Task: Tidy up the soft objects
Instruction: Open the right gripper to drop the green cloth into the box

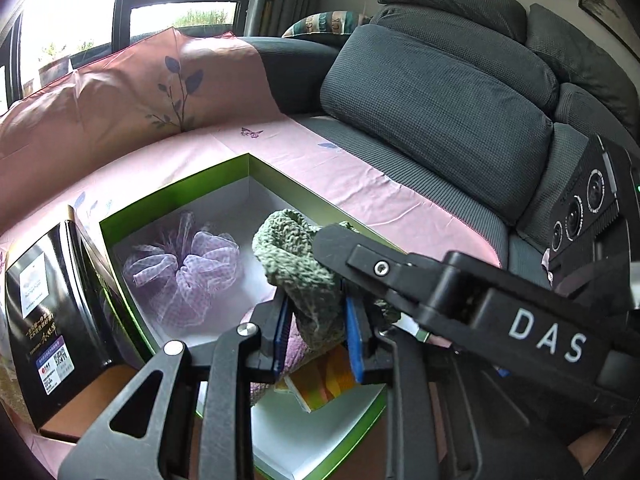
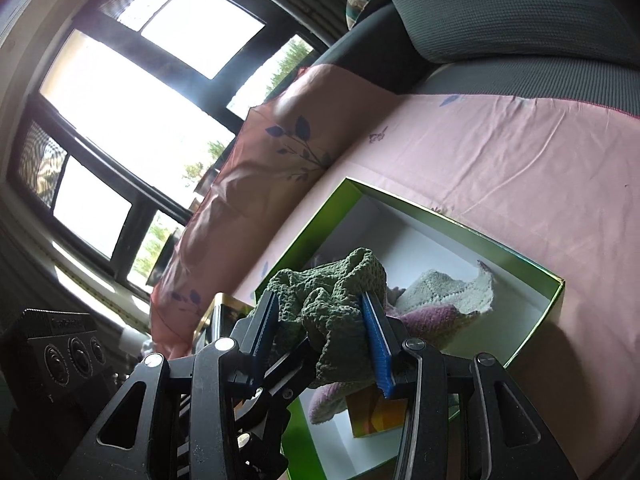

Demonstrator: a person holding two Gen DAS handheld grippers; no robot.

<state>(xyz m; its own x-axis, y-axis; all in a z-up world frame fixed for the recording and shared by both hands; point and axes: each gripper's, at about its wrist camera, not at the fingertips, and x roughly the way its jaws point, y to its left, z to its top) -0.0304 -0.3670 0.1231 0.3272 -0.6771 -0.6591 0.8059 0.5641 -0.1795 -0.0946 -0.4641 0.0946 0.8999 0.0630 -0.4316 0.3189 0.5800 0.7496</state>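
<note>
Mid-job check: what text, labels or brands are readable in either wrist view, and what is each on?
"DAS": white letters on the right hand-held gripper arm.
"CK": partly visible on the patterned cushion; other letters unclear.
Black box: labels and QR code, too small to read.
Camera module: logo blurred.

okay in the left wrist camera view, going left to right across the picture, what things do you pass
Black box → purple mesh pouf inside the green box → green knitted cloth held in the left tongs → right tongs crossing in → dark grey sofa cushion behind.
</note>
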